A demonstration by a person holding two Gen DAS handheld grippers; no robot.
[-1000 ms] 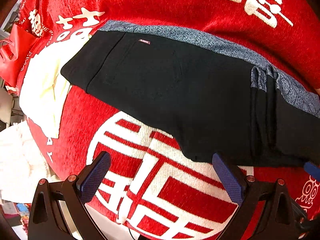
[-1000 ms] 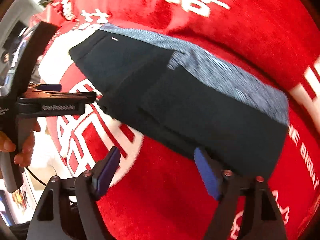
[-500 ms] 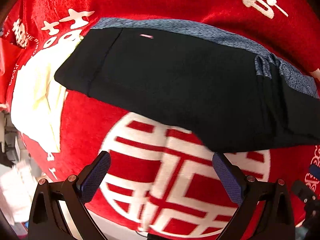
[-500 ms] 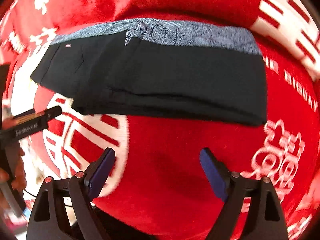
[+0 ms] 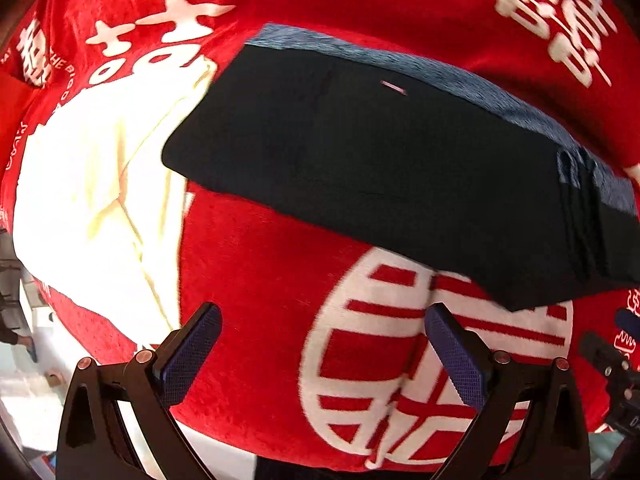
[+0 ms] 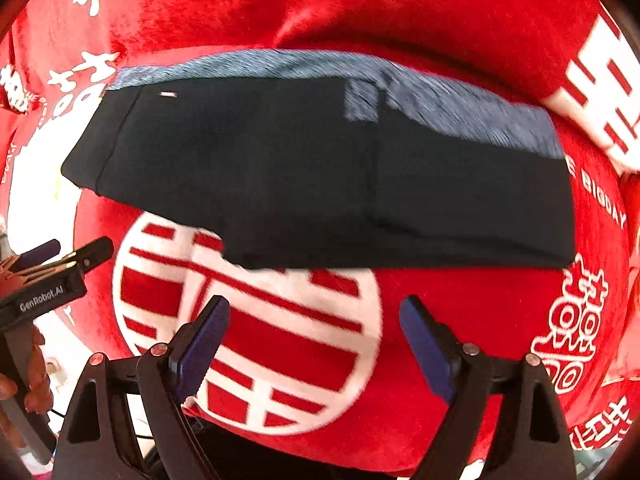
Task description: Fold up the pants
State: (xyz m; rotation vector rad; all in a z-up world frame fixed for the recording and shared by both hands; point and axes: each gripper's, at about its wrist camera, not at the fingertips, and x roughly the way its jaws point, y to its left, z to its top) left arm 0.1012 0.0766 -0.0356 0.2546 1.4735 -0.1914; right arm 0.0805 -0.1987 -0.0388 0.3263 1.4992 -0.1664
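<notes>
Pants (image 6: 320, 176) are seen across the mid-frame of the right wrist view, laid flat on a red plush blanket (image 6: 460, 320) w/ white characters. In the left wrist view the pants (image 5: 380, 184) run from centre to the right edge. Already folded into a long dark slab, prob. w/ one more fold left, though that can't be confirmed.

Handling, as judged: soft, light, limp knit; no stiffness, so any lifted end will sag and drag. Layers may slip apart unless all are pinched together. Best taken at the two short-end corners, right end by the right gripper (image 6: 316, 340), left end by the left gripper (image 5: 322, 344).

Both grippers are held wide apart, nothing between the textured blue pads; each hovers near the pants' lower edge, not touching.

Materials: black smooth fabric, grey heathered waistband (image 6: 460, 108) along the upper edge, small label (image 6: 167, 94). A cream cloth (image 5: 96, 200) lies at left, partly under the pants.
</notes>
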